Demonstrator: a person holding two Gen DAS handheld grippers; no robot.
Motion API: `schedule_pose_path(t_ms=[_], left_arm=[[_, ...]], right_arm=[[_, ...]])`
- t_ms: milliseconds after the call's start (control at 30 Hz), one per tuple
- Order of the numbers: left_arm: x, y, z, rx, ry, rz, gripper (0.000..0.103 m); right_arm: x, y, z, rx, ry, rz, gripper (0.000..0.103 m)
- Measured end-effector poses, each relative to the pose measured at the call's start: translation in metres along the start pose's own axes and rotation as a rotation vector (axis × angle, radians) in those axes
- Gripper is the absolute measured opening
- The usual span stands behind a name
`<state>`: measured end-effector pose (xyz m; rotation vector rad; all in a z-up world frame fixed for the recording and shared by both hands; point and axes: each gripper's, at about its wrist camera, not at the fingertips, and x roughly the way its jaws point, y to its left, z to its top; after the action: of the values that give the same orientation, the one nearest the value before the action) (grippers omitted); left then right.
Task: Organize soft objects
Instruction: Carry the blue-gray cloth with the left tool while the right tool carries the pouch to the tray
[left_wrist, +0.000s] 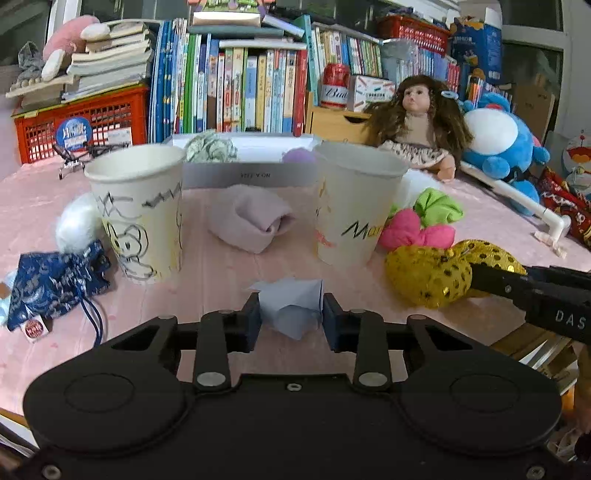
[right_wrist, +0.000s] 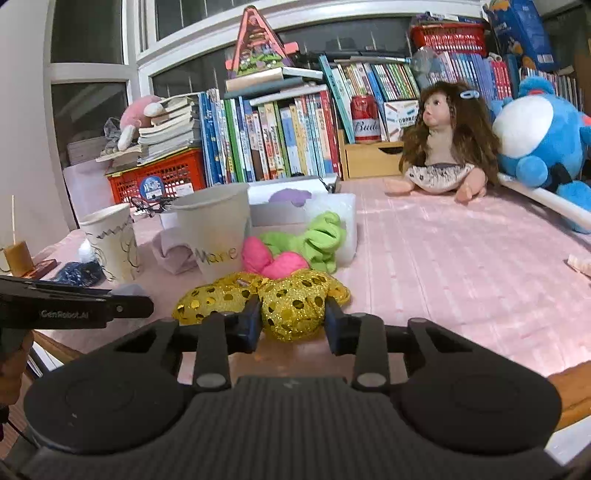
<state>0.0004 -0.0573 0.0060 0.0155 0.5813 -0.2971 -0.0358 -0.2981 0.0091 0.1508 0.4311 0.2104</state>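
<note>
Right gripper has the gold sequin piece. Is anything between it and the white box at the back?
Yes. From the right gripper, shut on the gold sequin piece, the pink scrunchie and green scrunchie lie directly ahead, with the "Marie" paper cup just left of them, all before the white box.

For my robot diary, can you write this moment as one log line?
left gripper: shut on pale blue cloth | right gripper: shut on gold sequin bow

The red can (right_wrist: 365, 119) reads "Bud"; the paper cup (right_wrist: 216, 236) reads "Marie"; the left gripper's (right_wrist: 74, 306) side reads "GenRobot.AI".
</note>
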Motion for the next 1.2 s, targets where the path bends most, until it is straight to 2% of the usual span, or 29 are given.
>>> schedule_pose_path(t_ms=[267,567,767,1033,1200], left_arm=[[-0.024,-0.002,0.025,0.016,-0.069,-0.029,0.032],[-0.046,0.012,0.089,0.05,-0.143,-0.032,0.032],[-0.044,0.038,0.14,0.038,-0.145,-0.024,0.032],[-0.02,0.07,0.2,-0.037,-0.173,-0.014,0.032],[0.01,0.09,0.233,-0.11,-0.127,-0.018,0.032]], right_arm=[[-0.023,0.014,0.023,-0.028,-0.081,-0.008,0.037],[-0.019,0.015,0.078,-0.008,-0.16,-0.047,0.037],[0.001,0.008,0.116,0.033,-0.149,-0.045,0.038],[0.039,-0.002,0.155,0.079,-0.119,-0.034,0.038],[0.068,0.0,0.178,0.046,-0.072,-0.045,0.038]])
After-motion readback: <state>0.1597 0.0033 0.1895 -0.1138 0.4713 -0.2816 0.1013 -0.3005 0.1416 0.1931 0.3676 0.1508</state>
